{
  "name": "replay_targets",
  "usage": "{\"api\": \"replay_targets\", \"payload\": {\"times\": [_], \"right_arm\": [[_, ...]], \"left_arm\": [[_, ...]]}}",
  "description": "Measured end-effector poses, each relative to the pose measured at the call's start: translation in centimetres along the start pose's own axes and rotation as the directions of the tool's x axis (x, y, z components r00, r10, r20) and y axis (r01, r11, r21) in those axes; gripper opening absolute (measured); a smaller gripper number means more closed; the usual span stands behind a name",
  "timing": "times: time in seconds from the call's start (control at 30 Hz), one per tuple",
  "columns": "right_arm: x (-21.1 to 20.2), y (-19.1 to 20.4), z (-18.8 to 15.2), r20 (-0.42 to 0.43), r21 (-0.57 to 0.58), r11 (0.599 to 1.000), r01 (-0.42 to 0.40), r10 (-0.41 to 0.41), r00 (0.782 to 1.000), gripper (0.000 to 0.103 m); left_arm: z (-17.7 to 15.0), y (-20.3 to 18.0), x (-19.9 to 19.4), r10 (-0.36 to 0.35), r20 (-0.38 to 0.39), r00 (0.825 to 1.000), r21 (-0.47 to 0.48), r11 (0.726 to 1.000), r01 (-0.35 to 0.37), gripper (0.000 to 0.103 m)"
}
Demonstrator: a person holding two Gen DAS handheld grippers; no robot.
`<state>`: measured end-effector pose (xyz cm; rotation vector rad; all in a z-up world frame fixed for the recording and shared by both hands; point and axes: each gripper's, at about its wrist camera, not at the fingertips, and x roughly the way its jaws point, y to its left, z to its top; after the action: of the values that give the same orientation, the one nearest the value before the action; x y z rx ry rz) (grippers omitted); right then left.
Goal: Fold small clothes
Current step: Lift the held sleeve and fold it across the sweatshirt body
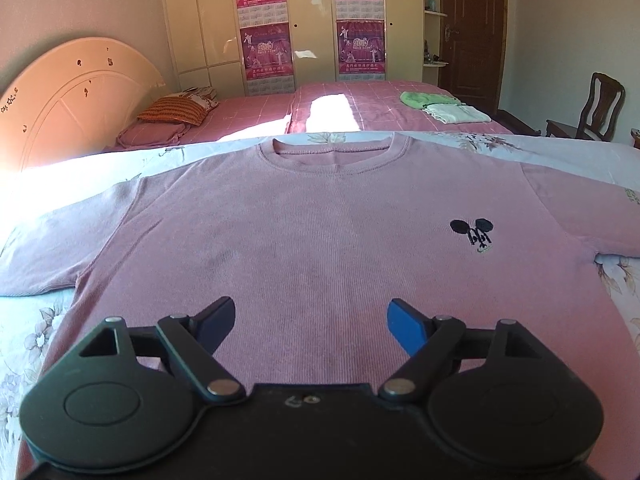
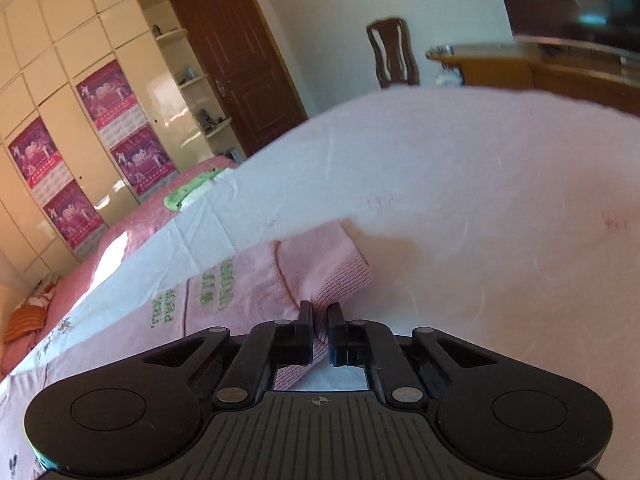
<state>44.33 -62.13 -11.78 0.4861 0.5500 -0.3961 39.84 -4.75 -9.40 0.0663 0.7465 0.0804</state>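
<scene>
A pink knit sweater (image 1: 320, 220) with a small black mouse emblem (image 1: 472, 232) lies flat, front up, on a pale floral sheet (image 1: 560, 152), collar at the far side. My left gripper (image 1: 310, 312) hovers open over the sweater's lower middle, with nothing between its blue fingers (image 1: 404, 324). In the right wrist view my right gripper (image 2: 319, 316) is shut on the ribbed cuff (image 2: 344, 272) of the sweater's sleeve (image 2: 248, 280), which carries green lettering. The cuff fabric is pinched between the black pads and rests on the sheet (image 2: 480, 168).
Beyond the sheet lies a pink checked bed (image 1: 360, 100) with folded green and white clothes (image 1: 440, 106) and a striped pillow (image 1: 176, 110). A curved headboard (image 1: 72, 92) stands at left, a wardrobe (image 1: 208, 20) behind, a wooden chair (image 1: 596, 108) at right. A desk (image 2: 520, 64) stands past the sheet's edge.
</scene>
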Motion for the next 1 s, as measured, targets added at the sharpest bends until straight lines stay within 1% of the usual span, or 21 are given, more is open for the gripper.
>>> {"api": "replay_targets", "payload": {"times": [0.03, 0.07, 0.1, 0.17, 0.23, 0.33, 0.47, 0.53, 0.63, 0.7, 0.73, 0.8, 0.83, 0.87, 0.93, 1.0], "right_arm": [[1.0, 0.0, -0.1, -0.055, -0.013, 0.999, 0.034, -0.035, 0.998, 0.006], [1.2, -0.4, -0.3, -0.065, 0.001, 0.999, 0.046, -0.046, 0.997, 0.006], [0.9, 0.1, 0.0, -0.058, -0.026, 0.998, 0.060, -0.062, 0.996, 0.006], [-0.3, 1.5, 0.1, -0.023, -0.058, 0.997, 0.059, -0.061, 0.998, 0.006], [-1.6, 3.6, -0.1, 0.006, -0.094, 0.995, 0.034, -0.033, 0.999, 0.006], [-3.8, 7.8, -1.1, 0.045, -0.207, 0.978, -0.004, 0.014, 0.999, 0.006], [-6.0, 14.6, -3.6, 0.053, -0.313, 0.945, -0.092, 0.114, 0.992, 0.006], [-7.1, 18.3, -6.1, 0.030, -0.354, 0.922, -0.159, 0.181, 0.983, 0.006], [-8.7, 23.7, -9.4, -0.005, -0.407, 0.883, -0.235, 0.255, 0.967, 0.006], [-8.2, 28.7, -12.1, -0.041, -0.439, 0.853, -0.284, 0.297, 0.954, 0.006], [-8.6, 30.6, -13.5, -0.056, -0.454, 0.837, -0.306, 0.316, 0.947, 0.006], [-9.1, 33.8, -16.0, -0.083, -0.486, 0.804, -0.342, 0.347, 0.934, 0.006], [-9.3, 35.6, -17.4, -0.098, -0.505, 0.785, -0.360, 0.363, 0.927, 0.006], [-9.3, 37.5, -18.9, -0.116, -0.525, 0.762, -0.380, 0.378, 0.919, 0.005], [-9.0, 40.2, -21.4, -0.154, -0.555, 0.721, -0.415, 0.401, 0.903, 0.005], [-8.9, 42.4, -23.9, -0.189, -0.580, 0.684, -0.442, 0.415, 0.890, 0.005]], "left_arm": [[0.1, 0.3, 0.0, 0.001, -0.010, 1.000, 0.006, 1.000, 0.000, 0.083], [0.1, 0.7, 0.0, 0.002, -0.019, 1.000, 0.011, 1.000, -0.002, 0.083], [0.1, 1.2, -0.1, -0.003, -0.025, 1.000, 0.016, 1.000, 0.004, 0.084], [0.1, 2.3, -0.2, -0.008, -0.032, 0.999, 0.027, 1.000, 0.009, 0.084], [0.0, 3.5, -0.2, -0.016, -0.042, 0.999, 0.025, 1.000, 0.017, 0.085], [0.0, 5.5, 0.3, -0.020, -0.052, 0.998, 0.009, 1.000, 0.021, 0.083], [0.2, 8.5, 1.2, -0.050, -0.056, 0.997, -0.031, 0.998, 0.049, 0.082], [0.4, 9.8, 1.6, -0.062, -0.048, 0.997, -0.044, 0.997, 0.060, 0.083], [0.5, 11.8, 2.1, -0.060, -0.038, 0.997, -0.063, 0.996, 0.057, 0.086], [0.5, 13.3, 2.4, -0.075, -0.038, 0.996, -0.077, 0.994, 0.072, 0.085], [0.5, 14.3, 2.5, -0.086, -0.032, 0.996, -0.080, 0.993, 0.083, 0.082], [0.4, 16.1, 2.6, -0.083, -0.027, 0.996, -0.086, 0.993, 0.080, 0.077], [0.3, 16.9, 2.6, -0.083, -0.025, 0.996, -0.090, 0.993, 0.080, 0.073], [0.2, 17.8, 2.7, -0.087, -0.026, 0.996, -0.098, 0.992, 0.084, 0.072], [0.0, 19.3, 2.8, -0.100, -0.029, 0.995, -0.115, 0.989, 0.096, 0.064], [-0.2, 20.5, 2.9, -0.119, -0.032, 0.992, -0.132, 0.985, 0.114, 0.059]]}}
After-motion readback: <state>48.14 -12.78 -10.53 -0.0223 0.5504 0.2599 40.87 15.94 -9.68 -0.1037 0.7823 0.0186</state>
